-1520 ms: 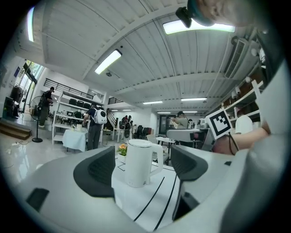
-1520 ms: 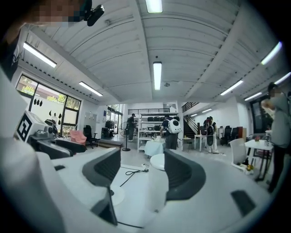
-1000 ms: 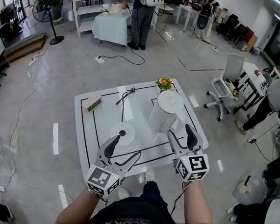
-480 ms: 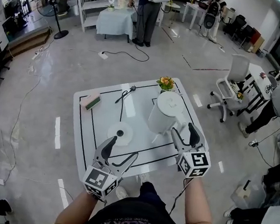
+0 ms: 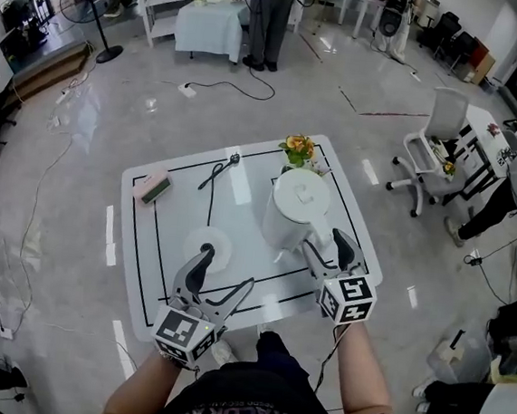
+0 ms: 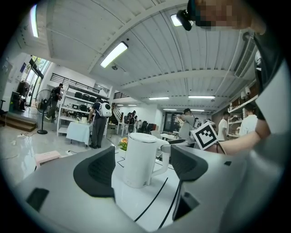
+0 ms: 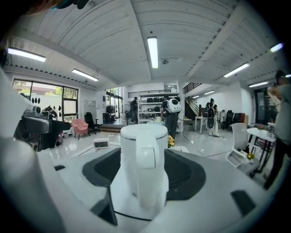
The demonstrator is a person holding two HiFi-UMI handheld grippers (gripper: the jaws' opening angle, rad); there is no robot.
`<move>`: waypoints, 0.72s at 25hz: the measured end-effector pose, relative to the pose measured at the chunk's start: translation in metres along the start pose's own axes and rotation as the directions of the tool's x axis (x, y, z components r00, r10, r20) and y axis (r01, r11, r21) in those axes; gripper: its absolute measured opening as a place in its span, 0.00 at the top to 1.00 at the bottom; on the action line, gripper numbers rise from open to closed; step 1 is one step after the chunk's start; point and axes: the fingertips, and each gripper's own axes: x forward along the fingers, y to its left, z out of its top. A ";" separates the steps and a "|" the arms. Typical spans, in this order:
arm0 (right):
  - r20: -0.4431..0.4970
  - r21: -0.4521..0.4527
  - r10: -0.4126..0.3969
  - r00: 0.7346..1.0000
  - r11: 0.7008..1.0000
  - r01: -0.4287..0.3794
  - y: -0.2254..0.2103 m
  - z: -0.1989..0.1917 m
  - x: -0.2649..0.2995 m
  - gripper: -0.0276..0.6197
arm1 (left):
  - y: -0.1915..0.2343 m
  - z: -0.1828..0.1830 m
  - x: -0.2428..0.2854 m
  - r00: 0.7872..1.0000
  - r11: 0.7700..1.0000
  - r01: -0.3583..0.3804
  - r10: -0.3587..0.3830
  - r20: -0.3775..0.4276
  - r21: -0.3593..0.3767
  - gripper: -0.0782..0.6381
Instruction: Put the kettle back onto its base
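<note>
A white kettle (image 5: 294,210) stands upright on the white table (image 5: 142,240), right of centre. Its round white base (image 5: 207,245) lies apart from it, to the left, with a black cable (image 5: 214,177) running back from it. My right gripper (image 5: 325,244) is open at the kettle's near side. In the right gripper view the kettle's handle (image 7: 146,175) stands between the two pads, with a gap on each side. My left gripper (image 5: 225,271) is open and holds nothing, just short of the base. The left gripper view looks across at the kettle (image 6: 140,159).
A small pot of orange flowers (image 5: 298,148) stands behind the kettle. A pink block (image 5: 152,186) lies at the table's far left. Black lines are marked on the tabletop. An office chair (image 5: 435,141) is off to the right, and people stand by a far table (image 5: 211,24).
My right gripper has moved in, so that the kettle's handle now stands between its jaws. The kettle, the base and my left gripper have kept their places on the table.
</note>
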 end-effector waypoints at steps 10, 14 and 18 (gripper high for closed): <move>-0.123 0.012 0.085 0.989 0.996 -0.084 -0.007 -0.026 0.031 0.52 | 0.003 -0.005 0.028 0.999 1.000 -0.022 0.022 -0.032 -0.018 0.37; -0.165 -0.004 0.103 0.981 0.994 -0.105 -0.006 -0.032 0.039 0.57 | 0.009 -0.005 0.033 0.999 0.999 -0.031 0.031 -0.031 -0.024 0.37; -0.169 -0.007 0.100 0.981 0.995 -0.103 -0.007 -0.027 0.040 0.69 | 0.013 -0.003 0.036 0.999 0.999 -0.034 0.033 -0.023 -0.024 0.37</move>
